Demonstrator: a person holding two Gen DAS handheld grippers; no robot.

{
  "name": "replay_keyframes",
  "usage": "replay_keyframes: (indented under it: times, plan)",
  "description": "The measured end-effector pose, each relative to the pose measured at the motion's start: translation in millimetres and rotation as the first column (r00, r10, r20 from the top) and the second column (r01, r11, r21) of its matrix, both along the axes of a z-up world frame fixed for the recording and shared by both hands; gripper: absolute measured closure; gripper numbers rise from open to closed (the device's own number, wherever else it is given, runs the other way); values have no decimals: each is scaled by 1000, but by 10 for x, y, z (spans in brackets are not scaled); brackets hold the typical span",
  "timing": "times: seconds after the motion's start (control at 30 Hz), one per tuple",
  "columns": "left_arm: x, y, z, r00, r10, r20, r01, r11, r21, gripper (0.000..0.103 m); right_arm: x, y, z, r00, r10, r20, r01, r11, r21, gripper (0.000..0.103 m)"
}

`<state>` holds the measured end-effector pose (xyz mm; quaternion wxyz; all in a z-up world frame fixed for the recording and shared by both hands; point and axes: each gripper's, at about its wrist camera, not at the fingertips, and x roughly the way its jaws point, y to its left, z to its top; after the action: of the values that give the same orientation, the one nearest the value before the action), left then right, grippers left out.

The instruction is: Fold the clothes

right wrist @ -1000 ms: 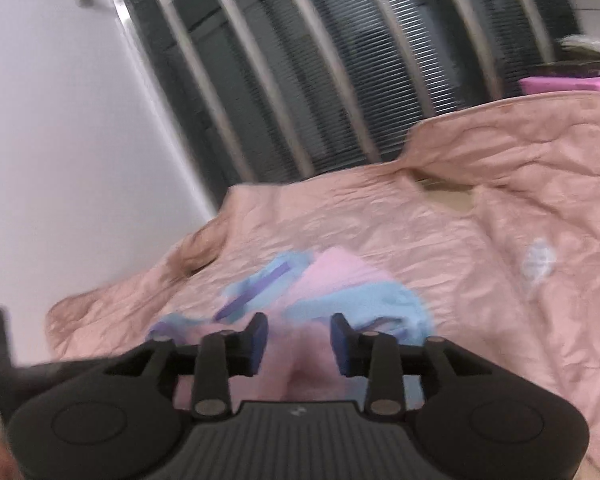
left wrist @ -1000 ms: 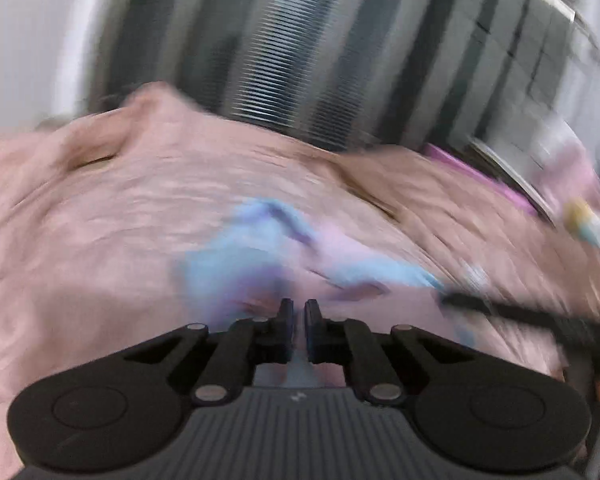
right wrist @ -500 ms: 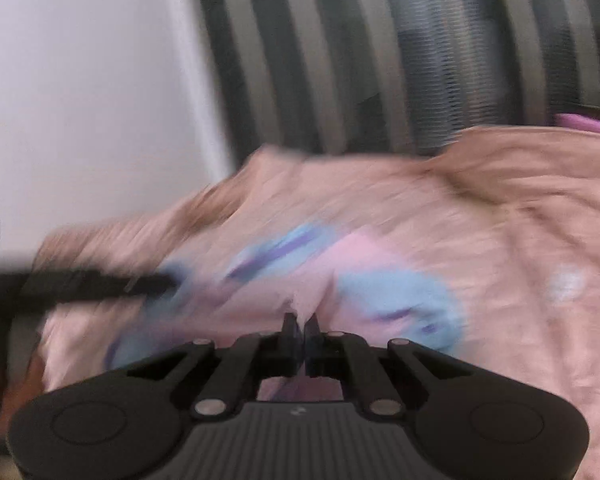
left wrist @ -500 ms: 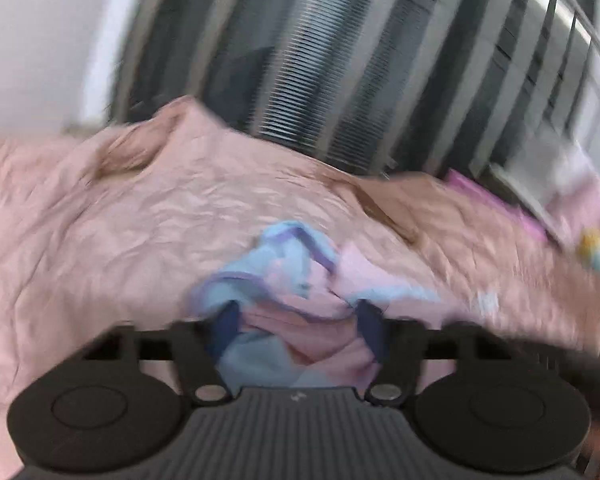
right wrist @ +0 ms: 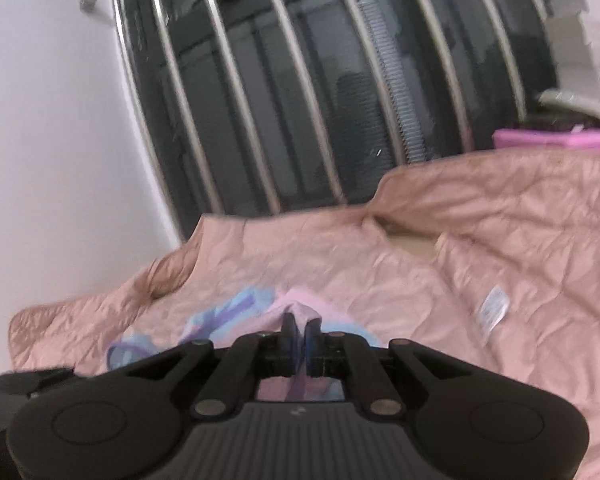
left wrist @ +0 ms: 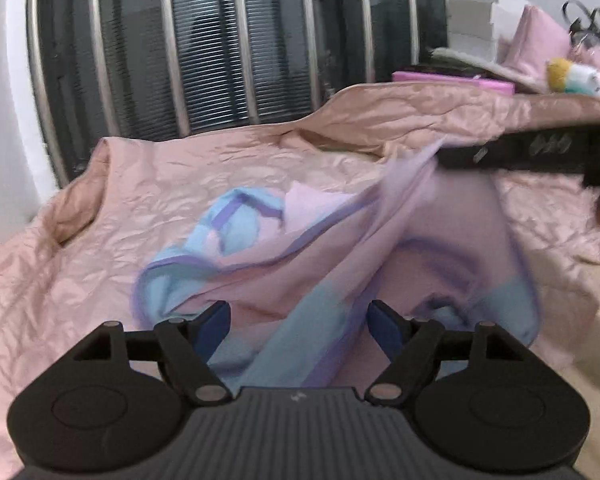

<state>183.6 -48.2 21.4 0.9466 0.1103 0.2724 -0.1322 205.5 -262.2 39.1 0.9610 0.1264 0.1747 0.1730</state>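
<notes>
A pink garment [left wrist: 300,272] with light blue panels and purple trim lies crumpled on a pink quilted bedspread [left wrist: 160,196]. My left gripper [left wrist: 298,322] hangs open just over its near part, nothing between the fingers. The right gripper [left wrist: 500,154] reaches in from the right of the left wrist view and lifts one edge of the garment off the bed. In the right wrist view my right gripper [right wrist: 300,330] is shut on a pink fold of the garment [right wrist: 304,308], the rest trailing down to the left.
A barred window [left wrist: 220,48] with dark blinds stands behind the bed, a white wall [right wrist: 60,140] to its left. Pink boxes [left wrist: 452,78], a pink cushion and a plush toy [left wrist: 576,76] sit at the far right. A white label [right wrist: 492,312] shows on the bedspread.
My left gripper opened and let the garment go. My right gripper closed on a pink fold and has raised that edge up off the bed.
</notes>
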Motion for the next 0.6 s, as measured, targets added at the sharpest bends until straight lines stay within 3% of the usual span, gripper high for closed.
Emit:
replay_keyframes:
  times: [0.13,0.23,0.33,0.4,0.5,0.53,0.6]
  plan:
    - [-70,-42,32,999,-15,34,14,999,34,26,-22,-101,41,1000,-23,20,22,999,49,99]
    - [-192,-176,44,991,-96,89,90,994,61,26,17,-95,16,1000,6,-12,-5,998,70,99]
    - [-272,-360,-41,982,-158,106,139,975,171,27,108,-60,-58,995,-10,-94,12,1000,22,94]
    - [-241,-420,-131,984,-168,59,152,965,213,37,191,13,-145,984,-60,-171,47,996,-78,87]
    - [-187,-361,-122,986,-166,20,161,976,149,59,125,83,-135,986,-96,-133,76,987,-141,85]
    - [-154,-320,-109,988,-152,8,150,981,124,67,102,77,-113,989,-88,-121,72,989,-130,73]
    - [-77,-194,-76,994,-110,-22,111,993,50,71,91,46,-84,991,-59,-121,48,995,-91,53]
